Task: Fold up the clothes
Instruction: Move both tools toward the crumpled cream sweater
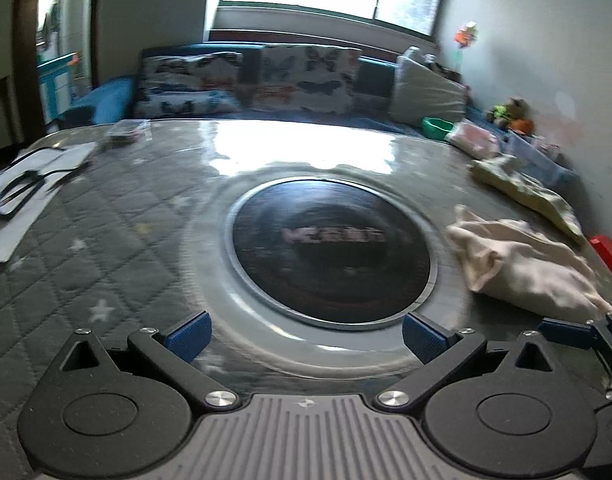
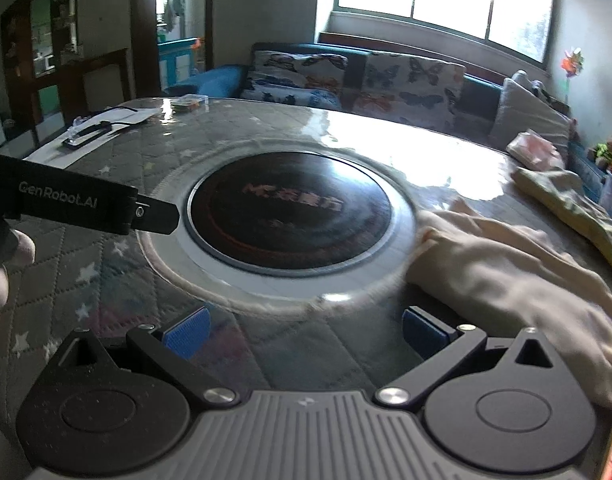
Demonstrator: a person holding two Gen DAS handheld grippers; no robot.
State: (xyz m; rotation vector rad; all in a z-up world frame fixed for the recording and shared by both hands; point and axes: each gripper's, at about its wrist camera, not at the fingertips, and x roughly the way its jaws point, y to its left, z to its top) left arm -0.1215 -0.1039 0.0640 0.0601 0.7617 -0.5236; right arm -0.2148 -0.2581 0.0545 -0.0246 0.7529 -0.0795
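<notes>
A crumpled cream garment (image 1: pixel 521 264) lies on the right side of the table, also in the right wrist view (image 2: pixel 517 276). A yellow-green patterned garment (image 1: pixel 525 192) lies behind it near the wall, seen too in the right wrist view (image 2: pixel 573 204). My left gripper (image 1: pixel 304 338) is open and empty, over the near rim of the round hotplate (image 1: pixel 329 252). My right gripper (image 2: pixel 304 334) is open and empty, just left of the cream garment. The right gripper's fingers (image 1: pixel 569 332) show at the left view's right edge, and the left gripper's body (image 2: pixel 78 208) in the right view.
The table (image 1: pixel 106 240) has a grey quilted cover under clear plastic. Papers and a black cable (image 1: pixel 22 192) lie at its far left. A sofa with butterfly cushions (image 1: pixel 306 80) stands behind. A green bowl (image 1: pixel 437 126), a pink packet (image 1: pixel 471 138) and a red object (image 1: pixel 609 256) sit at the right.
</notes>
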